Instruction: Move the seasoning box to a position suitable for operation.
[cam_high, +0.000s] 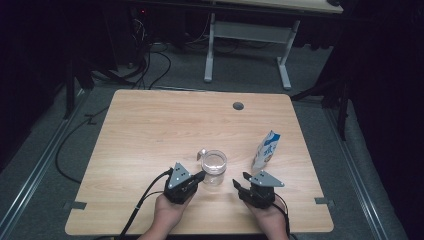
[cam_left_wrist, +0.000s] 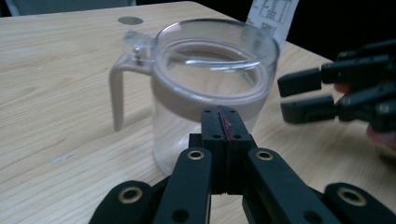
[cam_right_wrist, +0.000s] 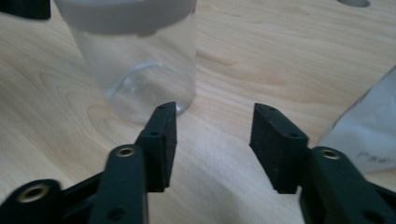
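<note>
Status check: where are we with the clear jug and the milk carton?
Done: nothing visibly poured; the clear jug looks empty and the milk carton stands upright to its right, untouched. In hand: the left claw is shut at the jug's near wall, holding nothing; the right claw is open over bare table, between jug and carton. Left: grasping either item and everything after.

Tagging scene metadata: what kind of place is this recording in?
Probably a lab or recording workspace, not a home: a bare wooden table on grey carpet, dark curtains at the sides, cables trailing to equipment behind, and a second desk frame beyond. A clear jug and a carton are the props.
</note>
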